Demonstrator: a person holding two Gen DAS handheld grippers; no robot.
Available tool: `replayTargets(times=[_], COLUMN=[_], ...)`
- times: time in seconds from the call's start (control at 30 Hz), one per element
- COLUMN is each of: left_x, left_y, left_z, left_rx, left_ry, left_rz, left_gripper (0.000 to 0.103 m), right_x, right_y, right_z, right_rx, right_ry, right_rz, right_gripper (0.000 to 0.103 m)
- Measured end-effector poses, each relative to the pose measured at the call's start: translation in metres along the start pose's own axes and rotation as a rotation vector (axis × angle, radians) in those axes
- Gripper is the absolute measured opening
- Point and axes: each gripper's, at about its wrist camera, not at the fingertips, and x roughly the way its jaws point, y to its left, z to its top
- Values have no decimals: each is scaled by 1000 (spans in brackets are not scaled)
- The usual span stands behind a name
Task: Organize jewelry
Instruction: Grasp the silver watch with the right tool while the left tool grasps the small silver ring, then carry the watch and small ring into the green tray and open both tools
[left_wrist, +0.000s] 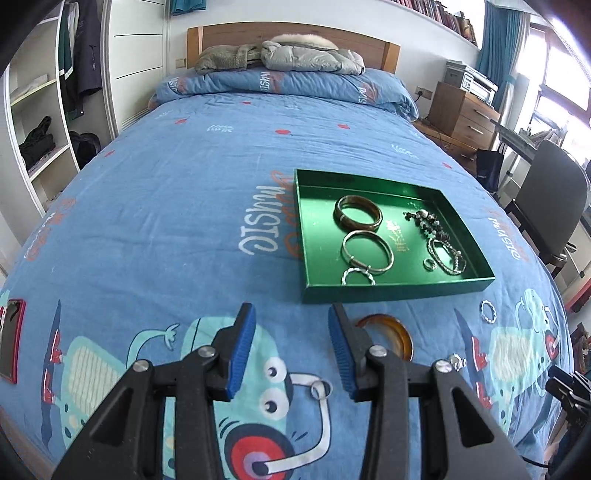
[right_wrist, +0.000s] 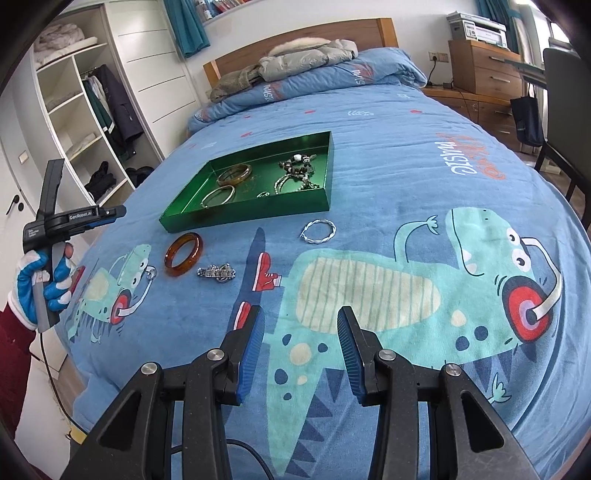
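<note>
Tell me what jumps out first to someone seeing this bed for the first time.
A shiny green tray sits mid-bed on the blue cartoon-dinosaur bedspread, already holding bangles and beaded pieces. In front of it, loose on the cover, lie an amber bangle, a twisted silver hoop and a sparkly clip.

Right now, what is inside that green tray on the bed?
The green tray holds a brown bangle, a silver bangle, a twisted silver hoop, a small ring and tangled beaded strands. Anything beneath the tangle is hidden.
</note>
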Motion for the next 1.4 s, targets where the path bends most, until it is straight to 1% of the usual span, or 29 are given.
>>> replayTargets(times=[0.1,0.17,0.3,0.43,0.53,0.6,0.77,0.9,1.0,1.1,1.13,1.17,1.23,1.3,1.37,1.4], left_x=[-7,-9,-5,13,28,38,64,72,74,76,76,77,78,77,77,77], left_y=[6,5,-9,-25,-33,-34,-35,-40,-45,-48,-49,-50,-51,-51,-53,-54], left_z=[-21,-33,-57,-74,-78,-78,-79,-78,-77,-76,-76,-76,-76,-76,-76,-76], left_rx=[1,19,91,157,187,184,180,204,228,233,234,234,228,214,214,214], left_ry=[-1,-2,18,59,78,90,118,102,96,92,88,85,78,75,74,73], left_rz=[7,12,-15,-42,-39,-37,-16,8,24,29,33,38,46,52,64,70], left_gripper=[39,39,39,39,39,39,39,38,33,21,19,19,19,19,19,19], right_x=[2,3,10,28,45,58,93,119,136,148,150,151,150,149,148,147], right_y=[5,8,18,37,55,65,82,92,101,105,106,106,105,101,95,94], right_z=[-1,-2,-1,1,3,5,16,28,33,33,31,30,29,29,29,29], right_rx=[-14,-22,-50,-120,-211,-263,-345,-405,-454,-493,-505,-513,-517,-510,-489,-481], right_ry=[7,11,21,62,101,118,144,149,155,168,167,162,155,148,145,143], right_rz=[5,12,39,81,101,117,152,164,161,149,145,146,144,139,145,147], right_gripper=[41,41,41,41,41,41,44,44,44,44,44,44,40,31,25,25])
